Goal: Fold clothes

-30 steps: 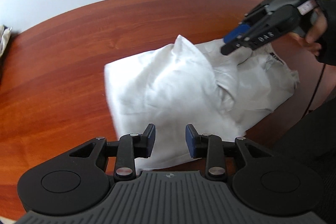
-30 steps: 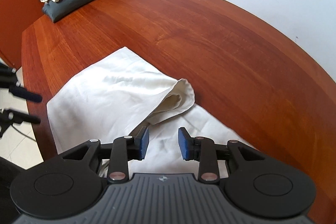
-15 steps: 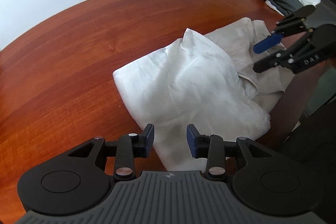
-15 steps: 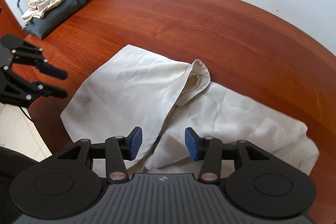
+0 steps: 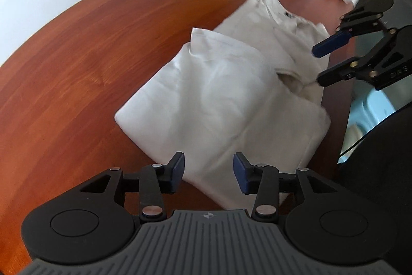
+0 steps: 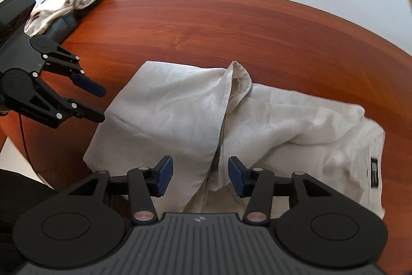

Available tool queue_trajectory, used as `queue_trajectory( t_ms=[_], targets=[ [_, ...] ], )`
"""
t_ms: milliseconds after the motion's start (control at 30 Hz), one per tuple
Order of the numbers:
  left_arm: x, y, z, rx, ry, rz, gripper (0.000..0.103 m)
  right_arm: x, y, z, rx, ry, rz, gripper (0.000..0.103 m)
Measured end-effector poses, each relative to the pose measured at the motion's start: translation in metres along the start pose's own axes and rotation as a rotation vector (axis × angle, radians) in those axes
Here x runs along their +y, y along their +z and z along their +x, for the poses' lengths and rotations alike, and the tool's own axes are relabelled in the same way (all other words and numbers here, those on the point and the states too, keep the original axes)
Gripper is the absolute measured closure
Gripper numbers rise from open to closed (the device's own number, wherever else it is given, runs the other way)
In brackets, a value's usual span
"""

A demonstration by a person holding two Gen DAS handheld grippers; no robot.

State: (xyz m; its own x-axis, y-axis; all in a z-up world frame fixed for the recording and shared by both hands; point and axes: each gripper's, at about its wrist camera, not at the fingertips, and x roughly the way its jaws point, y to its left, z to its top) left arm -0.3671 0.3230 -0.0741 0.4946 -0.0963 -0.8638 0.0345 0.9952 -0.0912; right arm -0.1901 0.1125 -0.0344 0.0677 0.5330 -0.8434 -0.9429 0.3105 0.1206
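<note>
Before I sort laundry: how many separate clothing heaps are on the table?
2. The cream shirt lies half-folded at the near edge; a pile of clothes sits at the far corner by the wall. Its layers may hide more.

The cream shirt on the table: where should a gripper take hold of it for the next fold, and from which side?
Probably the raised flap corner of the cream shirt, where a loose layer peaks above the flat cloth. Come from above with one finger on each side of the ridge. The right gripper and the left gripper both hover open and empty, jaws just opened wider; either might reach it.
</note>
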Motion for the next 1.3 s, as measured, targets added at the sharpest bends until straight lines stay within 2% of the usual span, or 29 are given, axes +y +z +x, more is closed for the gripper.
queue_trajectory(
  t_ms=[300, 600, 733, 1100, 1300],
  targets=[
    [0.026, 0.0, 0.006, 0.029, -0.079, 0.199, 0.05, 0.05, -0.026, 0.006, -0.011, -0.075, 0.175, 0.047],
    [0.037, -0.008, 0.01, 0.055, -0.15, 0.508, 0.05, 0.1, -0.031, 0.022, -0.006, -0.128, 0.268, 0.047],
    [0.048, -0.008, 0.016, 0.078, -0.16, 0.611, 0.05, 0.12, -0.026, 0.033, -0.017, -0.146, 0.298, 0.042],
    [0.06, 0.006, 0.039, 0.119, -0.17, 0.891, 0.05, 0.156, -0.022, 0.057, 0.007, -0.214, 0.352, 0.042],
    [0.058, 0.013, 0.05, 0.103, -0.169, 1.044, 0.05, 0.166, -0.027, 0.068, 0.021, -0.246, 0.391, 0.042]
  ],
)
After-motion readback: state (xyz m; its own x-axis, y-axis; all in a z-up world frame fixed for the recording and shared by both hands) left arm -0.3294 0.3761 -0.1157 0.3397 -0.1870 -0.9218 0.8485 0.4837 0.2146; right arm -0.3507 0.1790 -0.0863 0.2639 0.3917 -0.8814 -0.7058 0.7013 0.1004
